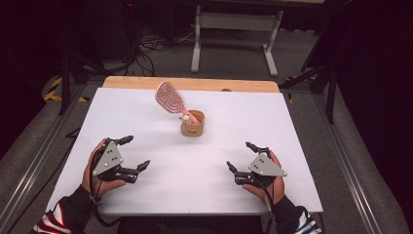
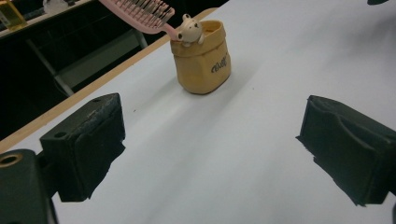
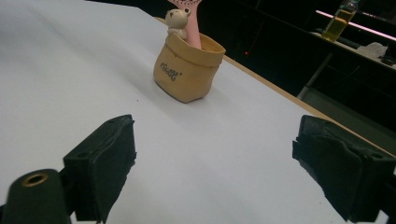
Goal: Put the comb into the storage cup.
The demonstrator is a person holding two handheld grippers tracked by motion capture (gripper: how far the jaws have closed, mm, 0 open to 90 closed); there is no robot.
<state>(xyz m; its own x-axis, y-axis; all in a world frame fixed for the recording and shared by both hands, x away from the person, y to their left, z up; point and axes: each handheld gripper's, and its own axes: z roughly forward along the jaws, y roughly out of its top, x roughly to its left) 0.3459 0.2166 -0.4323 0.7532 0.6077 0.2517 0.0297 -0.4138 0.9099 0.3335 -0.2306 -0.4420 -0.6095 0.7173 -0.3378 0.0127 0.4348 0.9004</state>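
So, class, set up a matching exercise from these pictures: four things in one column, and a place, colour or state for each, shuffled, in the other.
1. hairbrush
2. pot
3. left gripper
4. table

a. tan, with writing on its side
b. open, holding nothing
c. pink, handle down in the pot
d. white top, wooden far edge

Pairs: 1-c, 2-a, 3-b, 4-d

Dark lab: white table (image 1: 146,195), floor cables (image 1: 156,46).
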